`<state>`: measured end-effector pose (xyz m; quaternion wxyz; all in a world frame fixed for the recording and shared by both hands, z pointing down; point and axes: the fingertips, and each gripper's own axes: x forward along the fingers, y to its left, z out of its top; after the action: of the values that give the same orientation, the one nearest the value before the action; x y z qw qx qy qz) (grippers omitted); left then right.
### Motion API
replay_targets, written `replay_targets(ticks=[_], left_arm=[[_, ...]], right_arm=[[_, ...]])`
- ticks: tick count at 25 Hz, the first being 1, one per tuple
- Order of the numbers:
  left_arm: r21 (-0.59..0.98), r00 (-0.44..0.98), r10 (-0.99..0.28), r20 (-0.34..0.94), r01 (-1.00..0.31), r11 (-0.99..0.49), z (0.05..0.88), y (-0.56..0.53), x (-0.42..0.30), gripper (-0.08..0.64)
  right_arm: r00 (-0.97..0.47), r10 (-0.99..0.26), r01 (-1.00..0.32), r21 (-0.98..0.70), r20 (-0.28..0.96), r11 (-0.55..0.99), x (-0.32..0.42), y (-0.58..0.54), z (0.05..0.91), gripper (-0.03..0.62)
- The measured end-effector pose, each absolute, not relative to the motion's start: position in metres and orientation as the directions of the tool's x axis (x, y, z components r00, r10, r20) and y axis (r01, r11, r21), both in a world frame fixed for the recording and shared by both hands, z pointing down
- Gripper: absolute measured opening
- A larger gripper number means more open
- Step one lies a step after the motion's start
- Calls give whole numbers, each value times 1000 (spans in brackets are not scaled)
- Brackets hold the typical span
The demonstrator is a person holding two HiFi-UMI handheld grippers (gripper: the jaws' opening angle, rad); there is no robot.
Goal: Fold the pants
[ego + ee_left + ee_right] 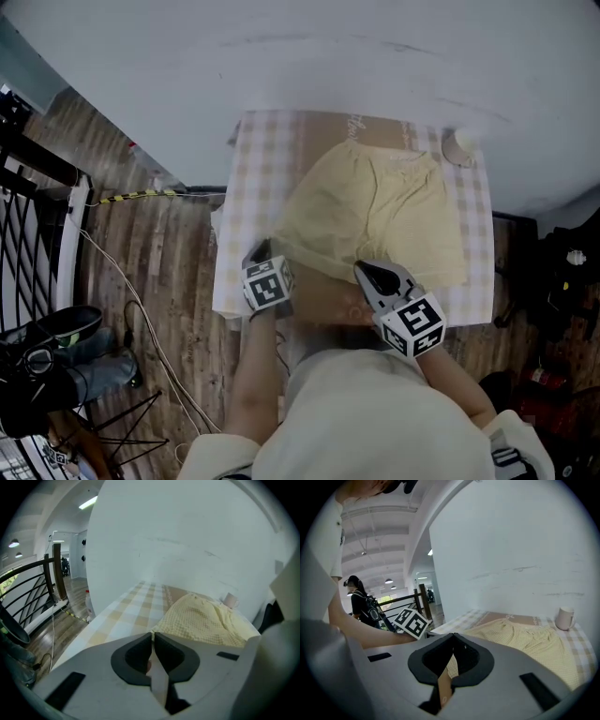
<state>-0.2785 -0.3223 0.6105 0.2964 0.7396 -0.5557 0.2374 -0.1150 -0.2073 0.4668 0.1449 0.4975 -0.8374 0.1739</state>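
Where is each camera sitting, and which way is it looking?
Head view: on the person's head, looking steeply down at the table and the pants; both forearms, the left gripper and the right gripper show.
Left gripper view: rides the left gripper, looking along its jaws, closed on the pants' corner, toward the wall.
Right gripper view: rides the right gripper, looking over the pants toward the cup; the left forearm shows.
Shared: both gripper views see pants, cup and wall.
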Motion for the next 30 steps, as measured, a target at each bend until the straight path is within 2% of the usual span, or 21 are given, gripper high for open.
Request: replay_targets(ticks=[18, 30], left_arm=[[344, 481, -721, 498, -873, -344, 512, -284, -221, 20], [365, 481, -747, 458, -868, -336, 474, -247, -136, 20]], right_arm=[[-410, -843, -912, -128, 347, 390, -79, -199, 452, 0], [-424, -837, -905, -133, 345, 404, 16, -174, 449, 0]])
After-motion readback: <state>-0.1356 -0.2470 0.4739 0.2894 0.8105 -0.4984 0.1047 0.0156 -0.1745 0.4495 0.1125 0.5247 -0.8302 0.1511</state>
